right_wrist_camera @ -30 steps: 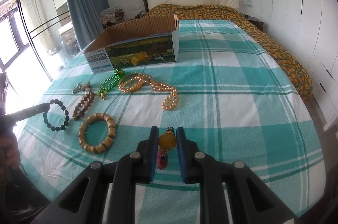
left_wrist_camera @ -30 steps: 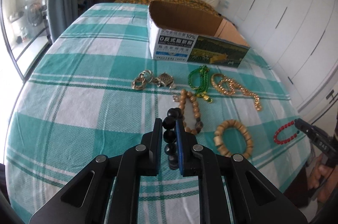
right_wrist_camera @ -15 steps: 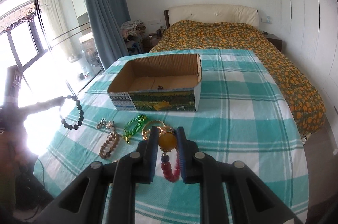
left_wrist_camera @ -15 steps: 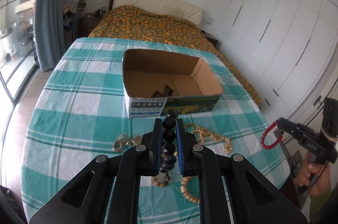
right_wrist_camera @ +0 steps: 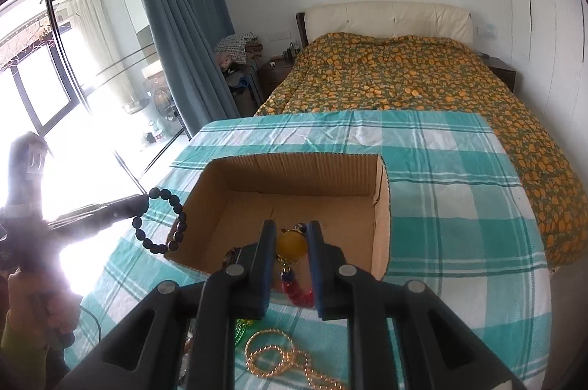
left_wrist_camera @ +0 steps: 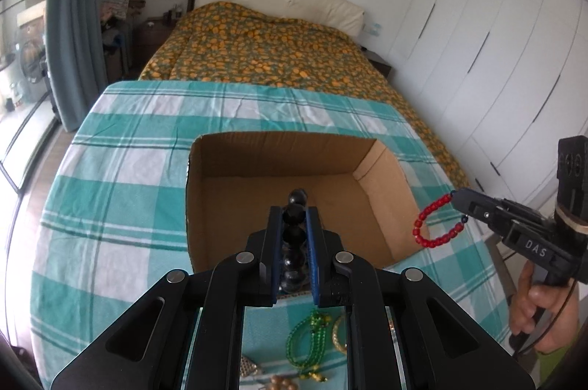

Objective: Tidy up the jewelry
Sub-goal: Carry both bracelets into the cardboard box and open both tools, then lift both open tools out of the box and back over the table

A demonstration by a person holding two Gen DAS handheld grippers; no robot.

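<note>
My left gripper [left_wrist_camera: 294, 217] is shut on a black bead bracelet [left_wrist_camera: 294, 235] and holds it over the open cardboard box [left_wrist_camera: 235, 191]. From the right wrist view the black bracelet [right_wrist_camera: 161, 221] hangs at the box's left edge [right_wrist_camera: 198, 206]. My right gripper [right_wrist_camera: 291, 232] is shut on the yellow bead of a red bead bracelet [right_wrist_camera: 292, 244], over the box's near wall. In the left wrist view the red bracelet [left_wrist_camera: 433, 224] dangles at the box's right side.
The box stands on a teal checked cloth [left_wrist_camera: 128, 169]. A green bead necklace [left_wrist_camera: 308, 342], a gold chain [right_wrist_camera: 279, 360] and a wooden bead bracelet [left_wrist_camera: 283, 382] lie on the cloth before the box. A bed [right_wrist_camera: 404, 77] is behind, wardrobes [left_wrist_camera: 496, 59] at the right.
Both grippers have risen from the cloth with their bracelets and moved forward to the box. The box now fills the middle of both views.
</note>
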